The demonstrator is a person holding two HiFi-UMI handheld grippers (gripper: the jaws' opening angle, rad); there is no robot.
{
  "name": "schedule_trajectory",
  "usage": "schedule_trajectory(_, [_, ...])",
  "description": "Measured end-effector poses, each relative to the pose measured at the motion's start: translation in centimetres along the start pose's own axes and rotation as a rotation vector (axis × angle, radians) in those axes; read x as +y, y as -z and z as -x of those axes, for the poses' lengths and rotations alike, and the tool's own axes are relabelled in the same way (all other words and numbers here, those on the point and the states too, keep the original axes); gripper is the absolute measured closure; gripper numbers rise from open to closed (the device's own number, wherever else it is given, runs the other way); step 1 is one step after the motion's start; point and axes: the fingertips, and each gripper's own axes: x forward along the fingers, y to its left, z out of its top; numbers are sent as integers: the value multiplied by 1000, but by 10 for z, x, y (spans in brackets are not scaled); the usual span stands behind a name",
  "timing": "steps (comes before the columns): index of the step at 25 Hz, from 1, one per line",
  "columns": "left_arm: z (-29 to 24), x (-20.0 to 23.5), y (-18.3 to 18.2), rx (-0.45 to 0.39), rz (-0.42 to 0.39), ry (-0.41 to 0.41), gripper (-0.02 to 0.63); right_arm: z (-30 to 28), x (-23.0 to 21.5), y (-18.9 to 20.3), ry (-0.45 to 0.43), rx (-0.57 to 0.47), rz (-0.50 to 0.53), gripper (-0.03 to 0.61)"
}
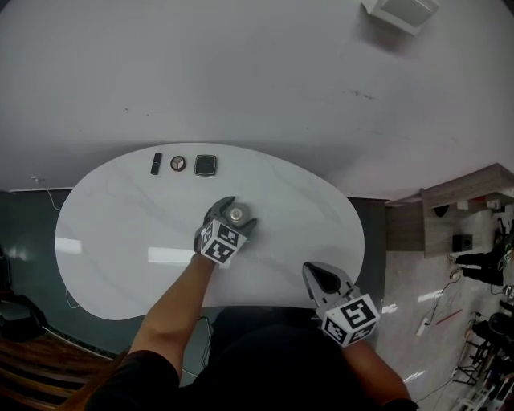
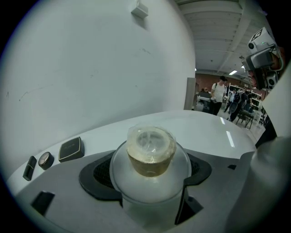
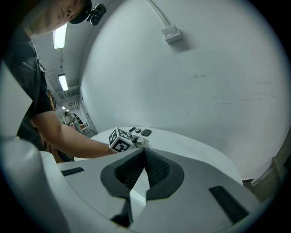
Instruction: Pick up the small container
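Note:
The small container (image 2: 150,151) is a clear, film-covered cup with a pale brown base. It sits between the jaws of my left gripper (image 2: 148,175), whose black pads (image 2: 96,176) press its wider clear lower part from both sides. In the head view the left gripper (image 1: 234,217) holds the container (image 1: 236,214) over the middle of the white oval table (image 1: 112,241). Whether the cup still touches the tabletop I cannot tell. My right gripper (image 1: 322,279) hangs at the table's near right edge, jaws shut with nothing in them, and its pads (image 3: 154,166) meet.
Along the table's far edge lie a small black bar (image 1: 156,163), a round dial-like object (image 1: 177,164) and a black square case (image 1: 206,165). A white box (image 1: 401,12) is mounted on the wall. Wooden furniture (image 1: 462,201) stands at the right.

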Motion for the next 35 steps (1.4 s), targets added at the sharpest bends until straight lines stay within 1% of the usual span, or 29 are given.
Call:
schedule_trajectory(17, [-10,0,-3,10,-4,-17,264,10,-10,6,21,-15,-25,581])
schedule_trajectory(23, [-8,-1,-1,48,34,-33,265,15,-11,6,20,-18,-27,581])
schedule_trajectory(27, [-2,-10,1,82,41,-27,265,18,-10,5,3,-27,-15,581])
schedule_trajectory(30, [10,-12,-3,72,55,-39,265,16,-7,3,-17,-30,-8,581])
schedule_trajectory(35, [44,-14,-17,60,116,-63,265,8,5,-5,-79,-48,22,581])
